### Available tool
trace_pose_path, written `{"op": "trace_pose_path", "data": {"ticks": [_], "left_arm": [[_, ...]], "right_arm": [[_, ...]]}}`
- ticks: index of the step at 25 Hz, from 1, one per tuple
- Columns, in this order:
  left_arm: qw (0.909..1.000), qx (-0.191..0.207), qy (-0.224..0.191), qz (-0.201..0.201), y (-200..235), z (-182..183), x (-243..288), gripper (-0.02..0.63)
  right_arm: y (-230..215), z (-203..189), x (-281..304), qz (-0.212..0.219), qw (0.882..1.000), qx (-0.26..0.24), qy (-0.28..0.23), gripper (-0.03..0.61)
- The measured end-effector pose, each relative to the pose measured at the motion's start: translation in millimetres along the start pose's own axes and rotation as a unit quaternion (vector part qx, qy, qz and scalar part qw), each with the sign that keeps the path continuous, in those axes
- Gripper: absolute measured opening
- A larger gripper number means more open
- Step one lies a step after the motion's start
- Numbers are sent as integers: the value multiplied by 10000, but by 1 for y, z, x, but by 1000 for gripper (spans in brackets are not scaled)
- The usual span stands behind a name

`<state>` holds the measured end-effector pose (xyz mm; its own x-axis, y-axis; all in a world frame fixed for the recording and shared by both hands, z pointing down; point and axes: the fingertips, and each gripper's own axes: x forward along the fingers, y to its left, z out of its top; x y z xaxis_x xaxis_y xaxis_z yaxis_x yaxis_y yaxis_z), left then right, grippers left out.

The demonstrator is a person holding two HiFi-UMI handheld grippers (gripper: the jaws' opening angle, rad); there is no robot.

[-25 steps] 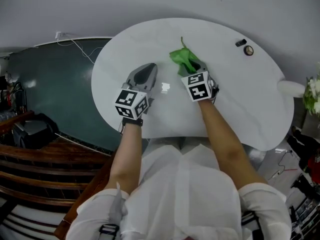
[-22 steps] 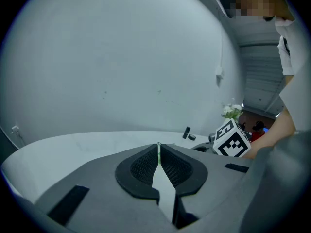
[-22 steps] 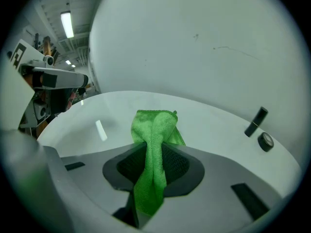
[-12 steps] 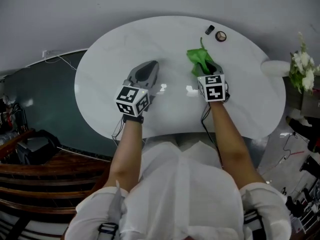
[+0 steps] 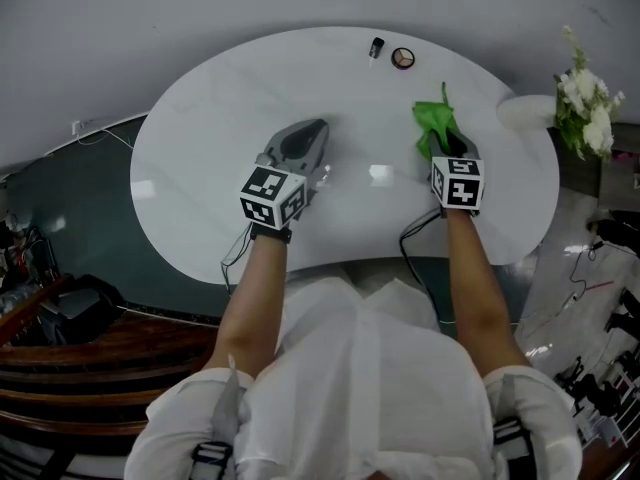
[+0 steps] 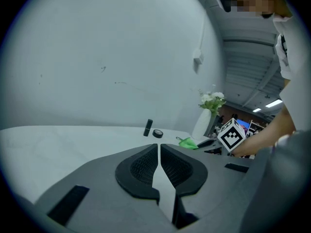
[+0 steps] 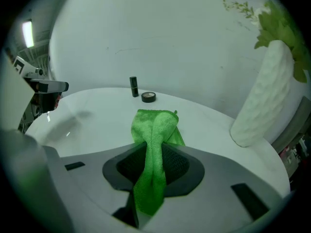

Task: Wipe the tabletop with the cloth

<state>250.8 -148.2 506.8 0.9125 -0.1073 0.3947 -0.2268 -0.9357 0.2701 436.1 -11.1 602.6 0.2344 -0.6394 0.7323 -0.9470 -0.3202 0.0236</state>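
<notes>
A bright green cloth point(image 5: 434, 126) lies on the white oval tabletop point(image 5: 220, 138), right of its middle. My right gripper point(image 5: 447, 150) is shut on the cloth point(image 7: 154, 144), which runs back between the jaws and spreads onto the table ahead. My left gripper point(image 5: 303, 144) rests near the table's middle, jaws shut with nothing between them point(image 6: 159, 160). From the left gripper view the cloth point(image 6: 187, 142) and the right gripper's marker cube show at the right.
A small black tube point(image 5: 376, 48) and a round black-rimmed disc point(image 5: 403, 58) stand at the far edge. A white vase point(image 7: 262, 101) with flowers point(image 5: 585, 88) stands at the table's right end. A cable hangs off the near edge point(image 5: 410, 243).
My right gripper has dragged the cloth to the right across the tabletop. The left gripper has stayed in place on the table.
</notes>
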Motion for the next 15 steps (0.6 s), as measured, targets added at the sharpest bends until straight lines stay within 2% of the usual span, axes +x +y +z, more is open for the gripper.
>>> {"op": "trace_pose_path", "data": {"ticks": [3,8,15], "left_arm": [[9999,49,56,-86,-12,-2,7,29],[9999,83,131,-24,-19,-6,8,30],[9997,15,89,216,-14,-12,-23,30]], "right_arm": [[-26,-20,-16,-141,9998,98,75,83],[-57,-51,-39,-382,9976,558,129,83],[-46,-60,-48,-783,9951,575,207,82]]}}
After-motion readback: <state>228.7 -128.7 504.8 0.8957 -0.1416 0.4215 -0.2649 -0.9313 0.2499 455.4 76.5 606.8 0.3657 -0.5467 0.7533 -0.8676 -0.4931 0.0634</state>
